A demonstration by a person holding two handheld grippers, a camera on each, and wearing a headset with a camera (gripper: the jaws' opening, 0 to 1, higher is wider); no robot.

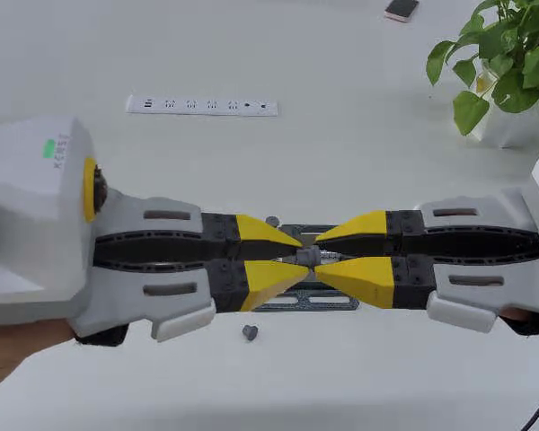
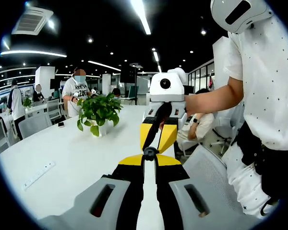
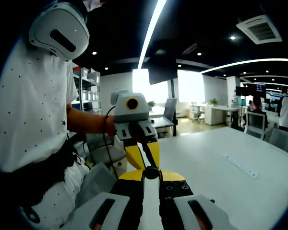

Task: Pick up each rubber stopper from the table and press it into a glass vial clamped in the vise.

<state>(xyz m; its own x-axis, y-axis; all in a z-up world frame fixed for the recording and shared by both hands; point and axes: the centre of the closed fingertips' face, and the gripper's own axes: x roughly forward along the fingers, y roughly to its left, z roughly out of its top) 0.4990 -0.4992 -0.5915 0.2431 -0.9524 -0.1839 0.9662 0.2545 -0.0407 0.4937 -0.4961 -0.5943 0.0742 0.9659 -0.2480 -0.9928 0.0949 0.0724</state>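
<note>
My two grippers meet tip to tip over the middle of the white table. A small dark grey rubber stopper sits between their yellow tips. My left gripper comes in from the left and is shut on it; my right gripper comes in from the right and also pinches it. The stopper shows at my left gripper's tips, and the stopper at my right gripper's. Under the tips lies the dark metal vise, mostly hidden. One loose stopper lies on the table in front of the vise.
A white power strip lies at the back of the table. A potted plant stands at the back right, and a phone lies at the far edge. Another small grey piece sits behind the vise.
</note>
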